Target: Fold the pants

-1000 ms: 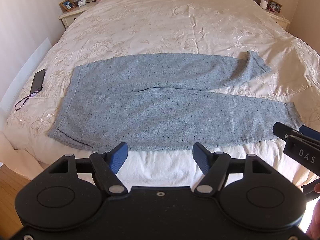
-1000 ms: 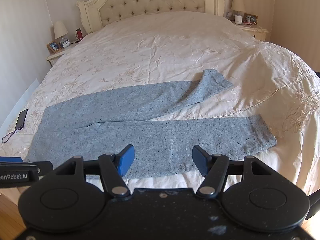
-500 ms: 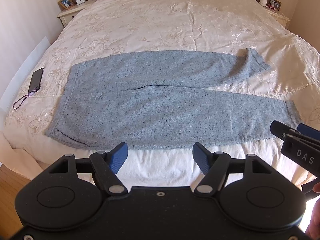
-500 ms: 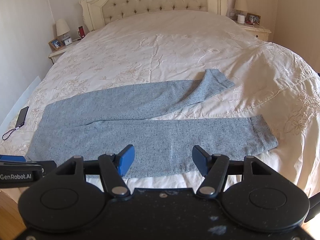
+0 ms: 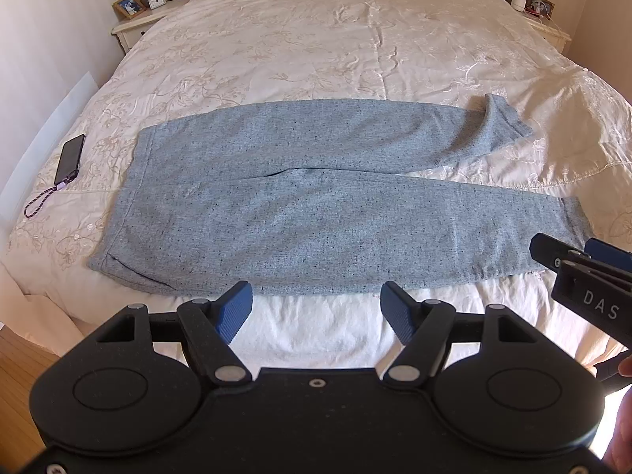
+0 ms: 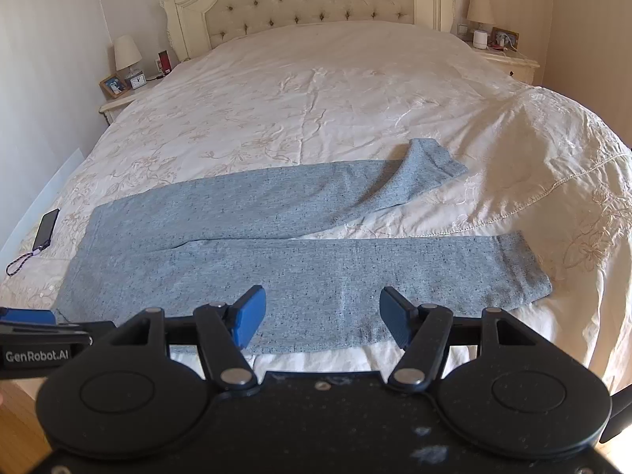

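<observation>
- The bed (image 5: 355,19), under a cream embroidered bedspread (image 6: 316,98), is the whole work surface. The bedspread is soft and creased, so I judge any drag across it would pull wrinkles into the garment; lifting is better than sliding.
- The grey sweatpants (image 5: 316,213) lie flat across the near part of the bed, waistband (image 5: 130,181) to the left and both legs running right. No fold shows, so I take the task to be at its start.
- The near leg (image 6: 355,272) lies straight along the near edge of the bed. The far leg (image 6: 276,197) angles away from it, leaving a wedge of bedspread between them toward the right.
- The far cuff (image 6: 434,158) is turned up and twisted. It wants flattening as that leg is laid over the near one, or the lump will be folded in.
- The left gripper (image 5: 316,308) hangs above the near edge, about mid-length of the pants, its blue fingers spread wide and holding nothing. For a lengthwise fold it should take the far corner of the waistband.
- The right gripper (image 6: 322,318) is likewise spread and empty, over the near leg. It should reach for the far cuff so that both ends travel together and the edges meet.
- A phone (image 5: 70,158) with a wrist cord (image 5: 39,201) lies on the bedspread just left of the waistband, apart from it; the left-hand reach should stay clear of it.
</observation>
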Available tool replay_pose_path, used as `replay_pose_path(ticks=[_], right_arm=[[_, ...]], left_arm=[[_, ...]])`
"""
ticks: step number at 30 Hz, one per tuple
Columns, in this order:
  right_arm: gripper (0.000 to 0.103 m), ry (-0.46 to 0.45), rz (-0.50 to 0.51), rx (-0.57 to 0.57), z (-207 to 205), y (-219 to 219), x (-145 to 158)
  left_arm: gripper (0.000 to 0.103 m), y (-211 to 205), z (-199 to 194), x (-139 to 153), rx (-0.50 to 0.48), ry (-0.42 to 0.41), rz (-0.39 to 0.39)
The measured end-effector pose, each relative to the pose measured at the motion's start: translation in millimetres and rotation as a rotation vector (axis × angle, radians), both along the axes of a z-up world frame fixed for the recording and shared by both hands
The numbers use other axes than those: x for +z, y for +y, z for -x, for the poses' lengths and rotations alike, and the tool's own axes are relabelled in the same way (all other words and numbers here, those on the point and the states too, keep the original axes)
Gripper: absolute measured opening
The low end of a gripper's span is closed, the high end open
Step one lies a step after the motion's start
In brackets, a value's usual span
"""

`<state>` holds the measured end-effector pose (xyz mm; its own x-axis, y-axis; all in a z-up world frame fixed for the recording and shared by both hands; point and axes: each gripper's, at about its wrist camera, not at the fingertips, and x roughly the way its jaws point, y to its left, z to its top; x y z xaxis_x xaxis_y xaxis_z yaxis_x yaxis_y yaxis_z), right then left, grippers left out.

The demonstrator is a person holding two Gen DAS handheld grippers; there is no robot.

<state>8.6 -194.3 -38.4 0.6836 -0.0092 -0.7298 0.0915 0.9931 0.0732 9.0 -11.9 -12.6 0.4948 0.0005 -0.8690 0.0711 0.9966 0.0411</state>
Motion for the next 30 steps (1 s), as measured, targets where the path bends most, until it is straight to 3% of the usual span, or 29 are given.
replay_pose_path(ticks=[30], right_arm=[[0.067,-0.014,0.008,0.035,9,14,6]], left_arm=[[0.072,10,7,2,0.007,-0.002,0.012]])
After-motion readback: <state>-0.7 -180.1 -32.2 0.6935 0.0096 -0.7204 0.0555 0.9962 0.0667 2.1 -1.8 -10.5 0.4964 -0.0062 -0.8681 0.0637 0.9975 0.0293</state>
